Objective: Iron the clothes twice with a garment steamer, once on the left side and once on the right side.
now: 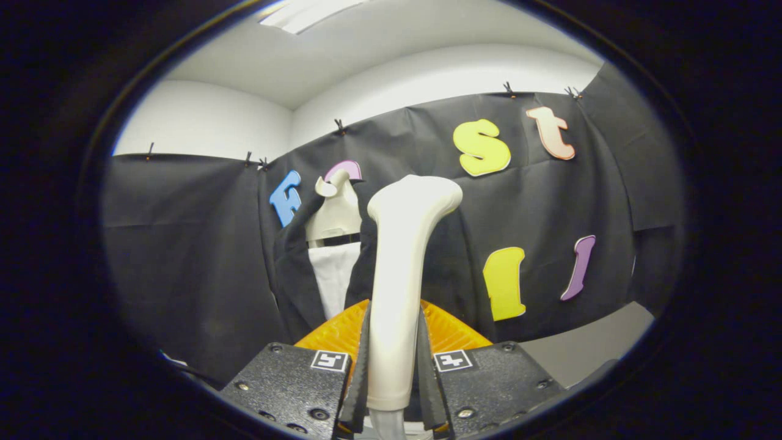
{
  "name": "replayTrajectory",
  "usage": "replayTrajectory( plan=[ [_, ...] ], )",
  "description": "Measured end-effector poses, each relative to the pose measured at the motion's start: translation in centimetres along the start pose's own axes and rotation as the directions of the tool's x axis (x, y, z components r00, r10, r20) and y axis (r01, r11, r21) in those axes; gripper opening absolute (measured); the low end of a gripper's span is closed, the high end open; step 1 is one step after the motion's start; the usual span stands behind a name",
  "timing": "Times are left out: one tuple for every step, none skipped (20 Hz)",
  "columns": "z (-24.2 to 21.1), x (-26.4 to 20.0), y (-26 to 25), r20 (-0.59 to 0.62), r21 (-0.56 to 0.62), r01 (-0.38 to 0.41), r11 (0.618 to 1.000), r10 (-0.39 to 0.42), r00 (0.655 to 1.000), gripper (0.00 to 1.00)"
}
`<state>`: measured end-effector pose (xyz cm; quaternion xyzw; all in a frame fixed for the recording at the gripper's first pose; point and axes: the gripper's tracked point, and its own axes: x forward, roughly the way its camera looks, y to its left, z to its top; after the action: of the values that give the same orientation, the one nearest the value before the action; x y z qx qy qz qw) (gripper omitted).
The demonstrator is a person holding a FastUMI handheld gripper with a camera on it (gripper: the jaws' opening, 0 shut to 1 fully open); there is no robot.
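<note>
The claw (394,373) gripped the steamer (397,275) upright by its handle, the dark jacket (293,269) hanging just beyond — the smooth, tapered handle could twist in the grip — sending steam off the cloth

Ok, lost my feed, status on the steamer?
Tool shut on garment steamer, upright between fingers. Black jacket on mannequin just beyond, steamer head short of it. Nothing in the way.

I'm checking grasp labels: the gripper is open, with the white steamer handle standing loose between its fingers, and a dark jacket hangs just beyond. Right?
Not quite: the gripper is shut on the white steamer handle, both fingers pressing its sides, as the gripper view shows. The dark jacket does hang just beyond.
</note>
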<state>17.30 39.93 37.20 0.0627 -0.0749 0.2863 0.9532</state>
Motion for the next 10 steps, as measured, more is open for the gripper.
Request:
replayTrajectory(
  plan=[
    [-0.1, 0.1, 0.3, -0.008, -0.001, -0.009, 1.000, 0.009, 1.000, 0.38],
    [-0.5, 0.1, 0.6, -0.018, 0.000, -0.015, 1.000, 0.015, 1.000, 0.38],
    [-0.9, 0.1, 0.7, -0.028, 0.001, -0.018, 1.000, 0.018, 0.999, 0.38],
    [-1.3, 0.0, 0.8, -0.037, -0.001, -0.021, 1.000, 0.021, 0.999, 0.38],
    [-1.6, 0.0, 0.9, -0.046, -0.005, -0.023, 1.000, 0.022, 0.999, 0.38],
    [-2.1, -0.2, 0.8, -0.057, -0.008, -0.023, 1.000, 0.022, 0.998, 0.38],
    [-2.6, -0.2, 0.8, -0.066, -0.012, -0.023, 1.000, 0.022, 0.998, 0.38],
    [-3.1, -0.4, 0.7, -0.078, -0.015, -0.021, 1.000, 0.019, 0.997, 0.38],
    [-3.6, -0.6, 0.7, -0.087, -0.019, -0.018, 1.000, 0.016, 0.996, 0.38],
    [-4.1, -0.8, 0.7, -0.097, -0.022, -0.018, 1.000, 0.016, 0.995, 0.38]
  ],
)
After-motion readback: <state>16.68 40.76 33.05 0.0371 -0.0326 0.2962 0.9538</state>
